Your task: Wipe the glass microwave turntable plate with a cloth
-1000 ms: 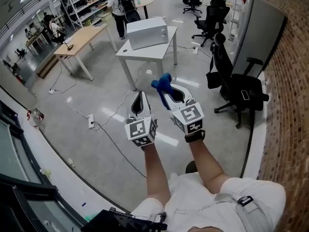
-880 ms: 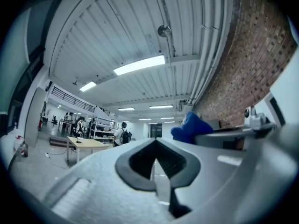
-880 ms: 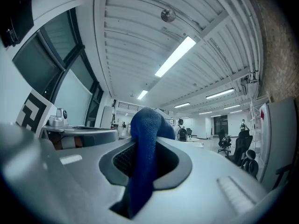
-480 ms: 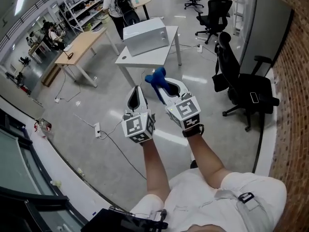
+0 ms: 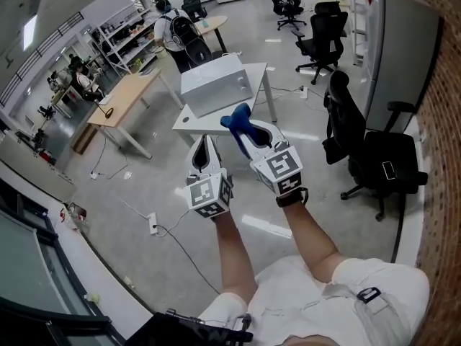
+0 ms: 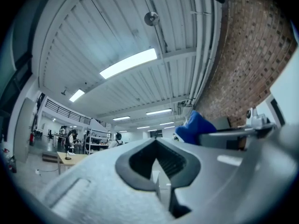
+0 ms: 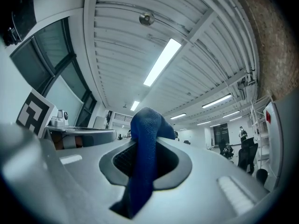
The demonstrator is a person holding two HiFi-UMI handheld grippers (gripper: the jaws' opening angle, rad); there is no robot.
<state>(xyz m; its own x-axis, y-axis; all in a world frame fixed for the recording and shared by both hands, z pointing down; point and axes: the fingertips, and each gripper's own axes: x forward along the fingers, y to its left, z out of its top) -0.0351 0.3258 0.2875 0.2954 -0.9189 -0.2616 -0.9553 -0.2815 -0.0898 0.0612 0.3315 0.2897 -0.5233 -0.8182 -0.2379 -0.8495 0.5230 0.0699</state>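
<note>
A blue cloth [image 5: 238, 123] sticks out of my right gripper [image 5: 248, 134], whose jaws are shut on it; in the right gripper view the cloth [image 7: 145, 158] hangs down between the jaws. My left gripper [image 5: 204, 148] is held beside it, jaws together with nothing in them; the left gripper view [image 6: 161, 164] points up at the ceiling. Ahead stands a white microwave [image 5: 215, 83] on a small white table [image 5: 191, 122], beyond both grippers. No glass turntable plate shows in any view.
Black office chairs [image 5: 364, 152] stand to the right by a brick wall [image 5: 439, 107]. A wooden table [image 5: 119, 96] and shelves lie to the left, with a person with a backpack [image 5: 180, 36] behind the microwave. Cables and a power strip [image 5: 153, 225] lie on the floor.
Both grippers and the view have moved forward toward the white table with the microwave, which now sits closer. The cloth stays held in the right gripper.
</note>
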